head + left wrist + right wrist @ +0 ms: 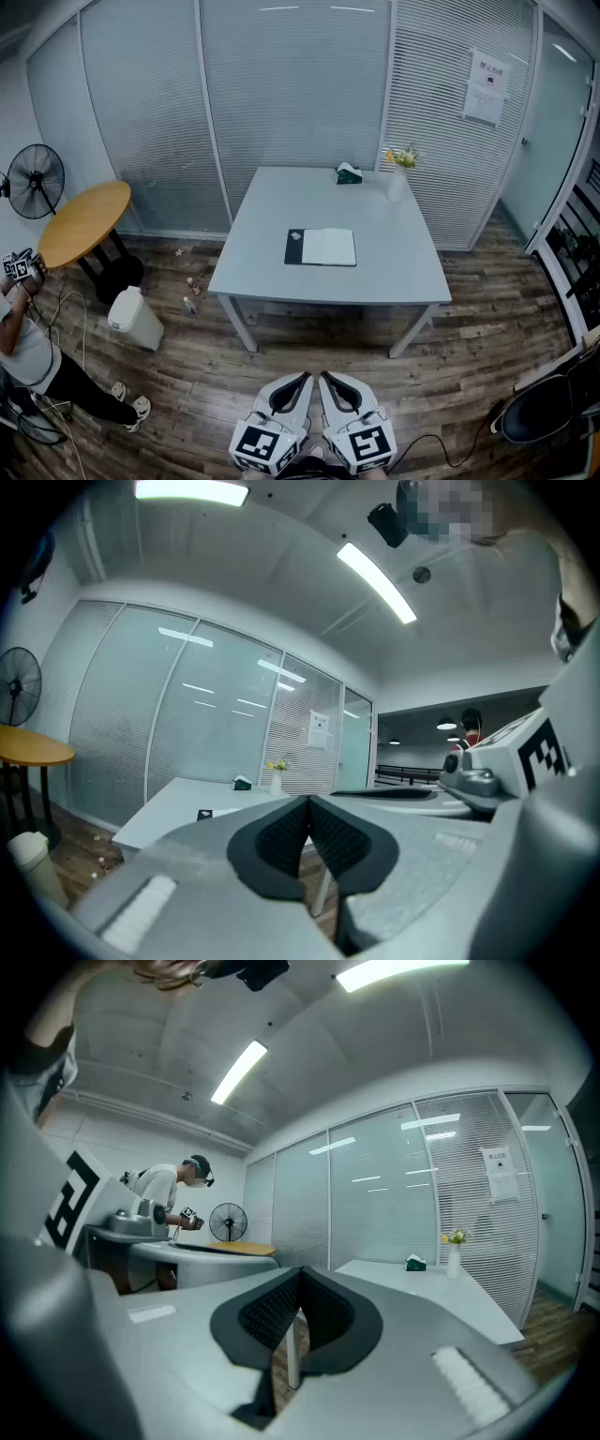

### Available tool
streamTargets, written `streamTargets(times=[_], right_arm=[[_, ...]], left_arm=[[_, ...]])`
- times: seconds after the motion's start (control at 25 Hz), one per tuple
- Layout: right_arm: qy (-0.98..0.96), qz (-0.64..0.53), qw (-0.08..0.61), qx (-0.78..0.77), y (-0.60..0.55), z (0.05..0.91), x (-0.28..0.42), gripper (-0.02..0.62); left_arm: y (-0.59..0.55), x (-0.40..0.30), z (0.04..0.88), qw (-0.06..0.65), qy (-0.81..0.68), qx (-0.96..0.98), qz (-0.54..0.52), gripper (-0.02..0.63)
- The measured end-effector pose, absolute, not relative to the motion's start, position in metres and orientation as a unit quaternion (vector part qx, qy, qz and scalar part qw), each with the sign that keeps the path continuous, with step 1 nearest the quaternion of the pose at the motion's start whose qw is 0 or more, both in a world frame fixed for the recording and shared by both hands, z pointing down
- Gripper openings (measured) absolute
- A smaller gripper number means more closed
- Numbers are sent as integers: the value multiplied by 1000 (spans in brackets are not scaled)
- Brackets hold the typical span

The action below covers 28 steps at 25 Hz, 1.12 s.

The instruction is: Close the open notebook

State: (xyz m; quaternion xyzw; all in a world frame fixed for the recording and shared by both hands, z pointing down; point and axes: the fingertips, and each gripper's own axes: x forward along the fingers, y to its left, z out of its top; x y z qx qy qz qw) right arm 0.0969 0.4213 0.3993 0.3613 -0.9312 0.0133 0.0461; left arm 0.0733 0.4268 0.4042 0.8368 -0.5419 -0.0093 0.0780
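Note:
The notebook [328, 247] lies open on the grey table [394, 272], white pages up, with a dark cover flap at its left. In the left gripper view it is only a small dark patch [202, 814] on the far tabletop. Both grippers hang side by side at the bottom of the head view, over the wooden floor and well short of the table. My left gripper [302, 381] [307, 803] is shut with nothing between its pads. My right gripper [328, 379] [300, 1279] also has its pads together and holds nothing.
A white vase with yellow flowers [397, 180] and a green tissue box [349, 173] stand at the table's far edge. To the left are a round wooden table [84, 220], a fan [36, 181], a white bin [134, 319] and a person [23, 347]. A black chair [548, 408] is at the right.

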Motion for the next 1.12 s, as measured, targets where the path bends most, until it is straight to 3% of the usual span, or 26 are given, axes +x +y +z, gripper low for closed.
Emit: streamTargets(times=[0.32,0.56,1.12], right_arm=[[-928,25,27,370,406,403,106,5],[-931,41,40,360,394,413,104,81],[-922,64,44,379,321,426,75,83]], left_arm=[[414,76,407,73,-553,830,-17,5],[401,73,413,80,-559,825,-18,38],[323,38,429,99,-545,833,-18,61]])
